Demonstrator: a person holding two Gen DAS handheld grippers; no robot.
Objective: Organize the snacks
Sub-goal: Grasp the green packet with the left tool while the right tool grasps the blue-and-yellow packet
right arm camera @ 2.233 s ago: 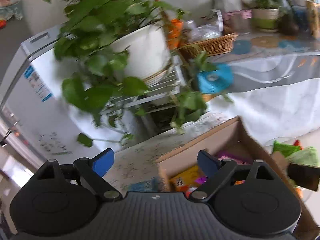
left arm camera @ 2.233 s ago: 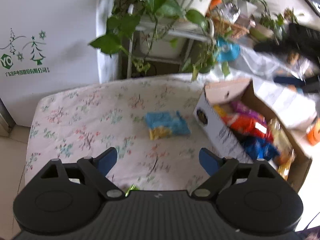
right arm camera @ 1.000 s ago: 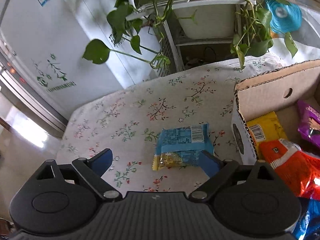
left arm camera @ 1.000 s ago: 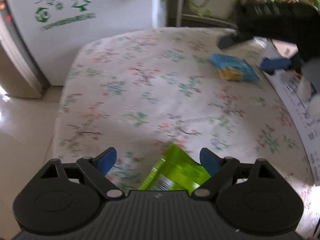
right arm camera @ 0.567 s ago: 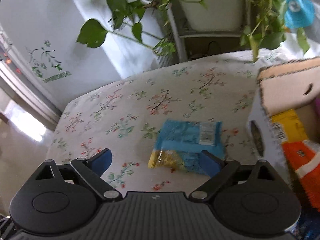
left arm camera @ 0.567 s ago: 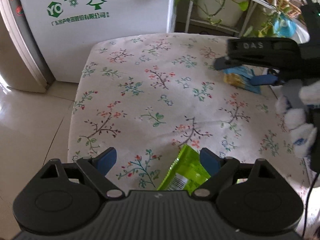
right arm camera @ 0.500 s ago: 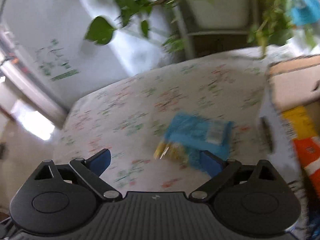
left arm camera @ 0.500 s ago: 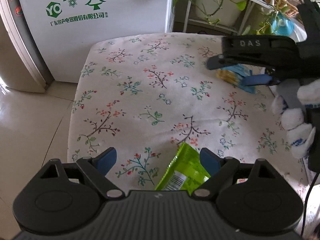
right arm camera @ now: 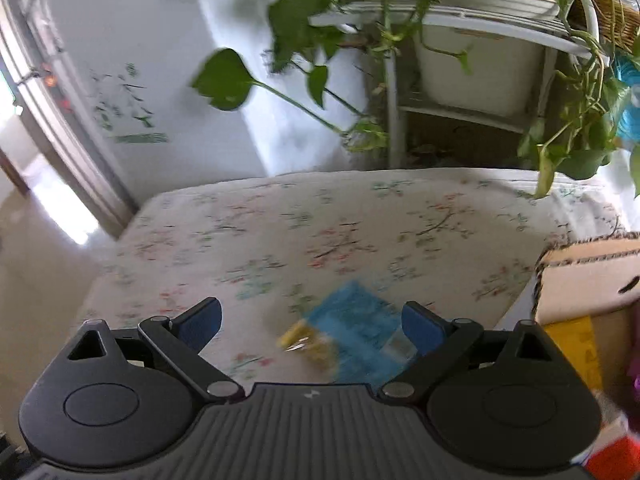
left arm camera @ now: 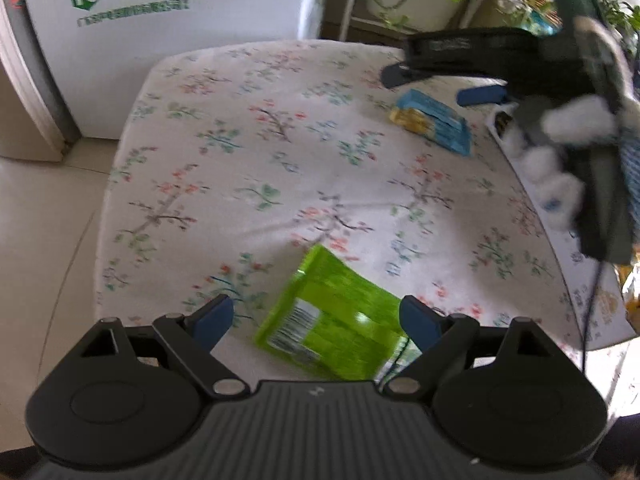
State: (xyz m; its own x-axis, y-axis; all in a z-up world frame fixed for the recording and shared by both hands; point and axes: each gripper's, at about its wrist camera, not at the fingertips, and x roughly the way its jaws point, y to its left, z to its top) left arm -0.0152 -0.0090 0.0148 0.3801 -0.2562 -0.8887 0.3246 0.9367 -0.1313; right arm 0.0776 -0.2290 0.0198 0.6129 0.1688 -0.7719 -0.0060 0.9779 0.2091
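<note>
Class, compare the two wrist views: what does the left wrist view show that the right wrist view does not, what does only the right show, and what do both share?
Only the left wrist view shows the green packet lying between the open left gripper, and the right gripper seen from outside, above the blue packet, with a gloved hand holding it.

Only the right wrist view shows the cardboard box with snacks inside, and the potted plants on a rack.

Both show the floral tablecloth, the blue packet and the open right gripper.

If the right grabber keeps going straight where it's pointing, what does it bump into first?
Most likely the blue snack packet. It lies on the flowery tablecloth just ahead of the open right gripper, nearer its right finger. Depth is blurry, so that's a best guess.
</note>
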